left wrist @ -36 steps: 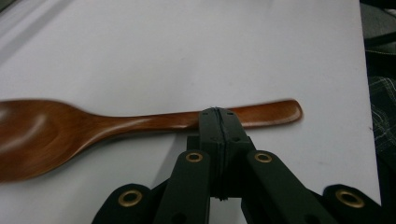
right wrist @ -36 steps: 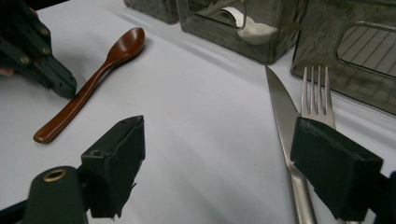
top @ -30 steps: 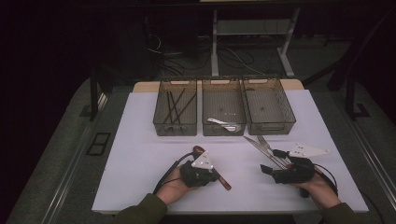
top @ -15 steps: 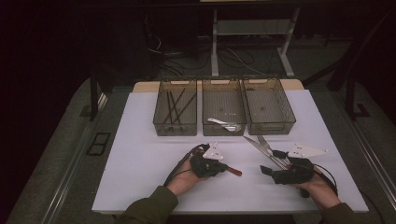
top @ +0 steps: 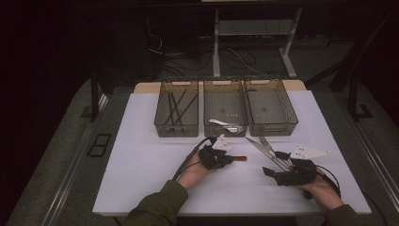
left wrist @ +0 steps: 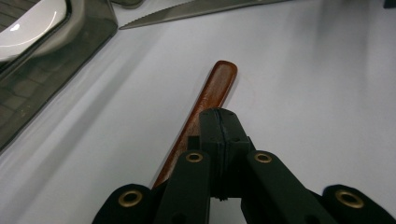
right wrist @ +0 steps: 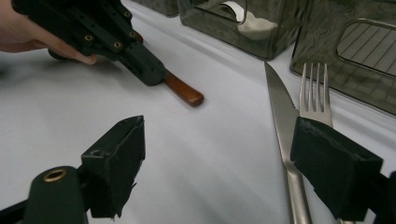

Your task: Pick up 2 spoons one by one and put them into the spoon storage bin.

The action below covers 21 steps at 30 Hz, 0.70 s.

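Gripping a brown wooden stick [left wrist: 205, 105], the left gripper [top: 225, 159] has its jaws clamped tight on it, the free end jutting ahead just over the counter [top: 141, 165]. Carrying step, I judge; next, the left bin [top: 162, 123] (sticks already there). Right gripper [right wrist: 219, 168] gapes empty, knife [right wrist: 280, 116] and fork [right wrist: 314, 95] just ahead.

Wooden stick in the clamp

A slim, reddish-brown wooden stick [left wrist: 212, 95] with a rounded, glossy tip is lying low and nearly flat over the white table [top: 141, 155], sticking out toward the knife [right wrist: 280, 105] and fork [right wrist: 314, 91], in front of the middle bin [top: 225, 129].
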{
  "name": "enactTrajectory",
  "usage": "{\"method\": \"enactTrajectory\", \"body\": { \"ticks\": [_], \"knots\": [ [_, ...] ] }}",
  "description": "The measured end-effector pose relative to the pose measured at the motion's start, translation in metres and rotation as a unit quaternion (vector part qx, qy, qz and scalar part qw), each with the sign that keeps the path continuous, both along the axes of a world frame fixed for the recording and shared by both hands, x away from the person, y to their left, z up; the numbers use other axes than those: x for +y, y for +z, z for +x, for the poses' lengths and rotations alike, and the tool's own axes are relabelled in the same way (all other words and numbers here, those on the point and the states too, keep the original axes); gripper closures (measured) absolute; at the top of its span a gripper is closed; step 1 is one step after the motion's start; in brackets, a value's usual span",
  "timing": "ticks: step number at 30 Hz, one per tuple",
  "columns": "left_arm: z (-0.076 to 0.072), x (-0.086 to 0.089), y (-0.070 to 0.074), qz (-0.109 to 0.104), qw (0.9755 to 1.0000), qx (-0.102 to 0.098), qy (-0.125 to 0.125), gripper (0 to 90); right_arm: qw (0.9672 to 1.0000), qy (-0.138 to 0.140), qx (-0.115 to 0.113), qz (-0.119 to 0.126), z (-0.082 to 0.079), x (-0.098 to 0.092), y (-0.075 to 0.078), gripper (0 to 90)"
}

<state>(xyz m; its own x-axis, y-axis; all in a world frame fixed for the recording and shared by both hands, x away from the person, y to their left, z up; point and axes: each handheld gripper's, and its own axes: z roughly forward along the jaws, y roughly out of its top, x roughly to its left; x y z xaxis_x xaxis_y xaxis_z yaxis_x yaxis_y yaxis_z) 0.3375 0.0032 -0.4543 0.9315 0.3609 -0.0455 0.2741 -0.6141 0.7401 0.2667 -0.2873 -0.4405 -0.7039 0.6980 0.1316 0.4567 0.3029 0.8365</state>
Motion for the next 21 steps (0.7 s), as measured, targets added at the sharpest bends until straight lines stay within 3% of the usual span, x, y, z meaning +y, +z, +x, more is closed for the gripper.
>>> {"method": "enactTrajectory", "body": {
  "ticks": [5,10,13,16,21],
  "knots": [
    [0.002,0.007,0.005,-0.014,0.9998,0.012,0.006,88.3,1.0000,0.001,-0.002,0.000,0.000,-0.001,0.001,17.5],
    [0.007,0.033,0.022,-0.038,0.9988,0.009,0.030,75.5,1.0000,0.001,-0.005,0.000,0.000,-0.002,0.001,17.5],
    [0.012,0.052,0.028,-0.040,0.9982,0.002,0.045,63.0,1.0000,0.001,-0.005,0.000,0.000,-0.002,0.001,17.5],
    [0.018,0.074,0.030,-0.053,0.9965,0.015,0.063,53.9,1.0000,0.000,-0.004,-0.001,0.000,-0.001,0.001,17.5],
    [0.022,0.094,0.027,-0.041,0.9959,0.026,0.076,46.2,1.0000,0.000,-0.004,-0.002,0.000,-0.001,0.001,17.5]
  ]
}}
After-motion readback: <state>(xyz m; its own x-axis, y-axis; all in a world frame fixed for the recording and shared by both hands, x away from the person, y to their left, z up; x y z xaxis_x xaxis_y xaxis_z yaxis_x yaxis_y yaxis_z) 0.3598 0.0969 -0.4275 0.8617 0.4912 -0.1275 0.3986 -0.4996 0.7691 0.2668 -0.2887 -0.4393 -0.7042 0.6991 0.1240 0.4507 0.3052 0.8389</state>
